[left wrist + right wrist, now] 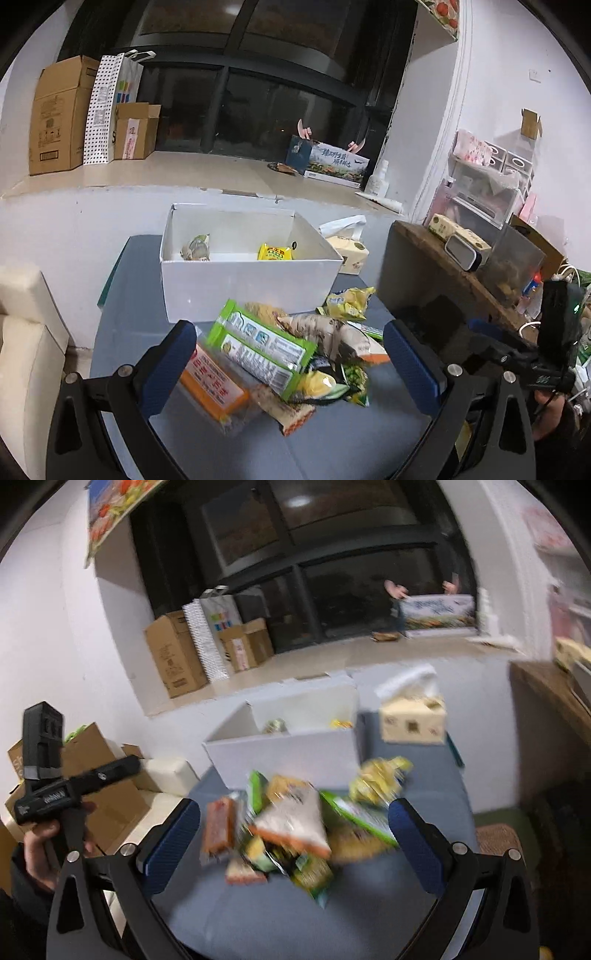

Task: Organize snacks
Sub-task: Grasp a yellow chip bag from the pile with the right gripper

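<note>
2 snack packets lie inside the white box [251, 284]: 1 yellow packet [275, 253] toward its right side and 1 grey-green packet [195, 248] at its left. 1 loose snack pile [291, 350] lies on the grey table [332, 443], just in front of the box; an exact packet count is not possible, as they overlap. Left gripper [291, 363]: fingers spread wide, nothing pinched, pile framed between them. Right gripper [293, 843]: likewise spread and empty, pile between and just beyond its fingertips. 1 tissue box [412, 722] stands right of the white box. Left wrist view is sharp and shows a green-white packet [258, 347] and an orange packet [214, 387]; right wrist view is motion-blurred, labels unreadable, but shows the left hand [40, 849].
</note>
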Demonstrator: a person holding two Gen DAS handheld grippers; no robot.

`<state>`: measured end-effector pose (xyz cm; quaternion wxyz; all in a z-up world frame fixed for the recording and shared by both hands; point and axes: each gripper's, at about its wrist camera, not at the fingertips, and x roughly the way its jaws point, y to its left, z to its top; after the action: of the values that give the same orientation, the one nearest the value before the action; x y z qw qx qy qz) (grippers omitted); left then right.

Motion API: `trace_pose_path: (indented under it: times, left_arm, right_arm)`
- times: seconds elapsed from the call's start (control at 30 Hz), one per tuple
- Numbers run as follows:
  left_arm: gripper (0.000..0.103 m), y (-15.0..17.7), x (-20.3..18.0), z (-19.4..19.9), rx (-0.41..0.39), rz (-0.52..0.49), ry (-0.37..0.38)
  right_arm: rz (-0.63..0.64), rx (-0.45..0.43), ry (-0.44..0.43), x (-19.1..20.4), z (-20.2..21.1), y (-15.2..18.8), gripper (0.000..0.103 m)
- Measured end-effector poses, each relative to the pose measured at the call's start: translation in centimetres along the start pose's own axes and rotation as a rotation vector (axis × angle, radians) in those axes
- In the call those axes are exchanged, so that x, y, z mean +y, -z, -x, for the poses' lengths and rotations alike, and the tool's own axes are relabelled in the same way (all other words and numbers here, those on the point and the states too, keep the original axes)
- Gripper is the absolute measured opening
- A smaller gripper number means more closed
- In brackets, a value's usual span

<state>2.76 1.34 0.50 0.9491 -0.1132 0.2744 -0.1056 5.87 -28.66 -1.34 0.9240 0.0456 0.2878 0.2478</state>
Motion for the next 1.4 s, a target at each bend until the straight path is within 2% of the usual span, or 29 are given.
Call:
trace_pose_path:
  times: [0.2,0.4,0.6,0.73,0.8,0.87,1.0,1.07,1.1,1.17,1.2,1.33,1.4]
  left_arm:
    - [0.103,0.9,0.0,0.2,0.015,0.005,-0.012]
    - [0.103,1.2,-0.1,-0.3,0.031,-0.007,0.002]
    - [0.103,1.5,0.4,-0.8,0.04,0.019,0.004]
    - [0.103,1.8,1.1,-1.0,0.05,0.033,-0.01]
    - [0.103,2.0,1.6,-1.1,0.053,0.047,-0.014]
    - [0.103,2.1,2.0,-1.3,0.056,0.06,-0.02]
    - [0.103,2.3,2.4,-1.5,0.065,0.064,-0.025]
    - [0.103,2.5,2.6,-1.5,0.067,0.069,-0.027]
    - [0.103,2.6,2.7,-1.6,0.069,0.073,-0.028]
    - [0.103,2.7,2.8,-1.5,0.068,0.076,-0.027]
    - [0.103,2.7,2.9,-1.5,0.067,0.078,-0.028]
    - [0.103,2.8,3.2,-1.9,0.071,0.09,-0.029]
    - [0.103,2.9,3.1,-2.4,0.083,0.078,-0.03]
  right_arm:
    - [-0.064,0.037,0.048,-3.3,0.5,1.7,0.103]
    - [-0.093,0.1,0.072,-4.8,-3.1,1.6,0.103]
    - [-0.178,0.173,0.032,-7.4,-10.4,-2.4,0.103]
    - [-0.258,0.285,0.014,-9.3,-16.7,-5.2,0.103]
    - [-0.298,0.342,-0.011,-10.1,-19.6,-5.7,0.103]
    - [-0.342,0.376,0.006,-10.8,-21.5,-5.7,0.103]
    - [-0.437,0.448,0.013,-12.0,-24.0,-4.9,0.103]
    - [-0.443,0.415,-0.011,-11.9,-23.8,-4.8,0.052]
    - [-0.424,0.418,0.004,-11.7,-23.7,-4.6,0.039]
    - [-0.395,0.404,-0.044,-11.0,-23.0,-4.2,0.033]
    - [-0.381,0.381,-0.062,-10.7,-22.2,-4.2,0.026]
    - [-0.369,0.268,-0.154,-9.9,-18.1,-4.3,0.024]
    - [-0.339,0.239,-0.157,-9.1,-16.0,-4.3,0.024]
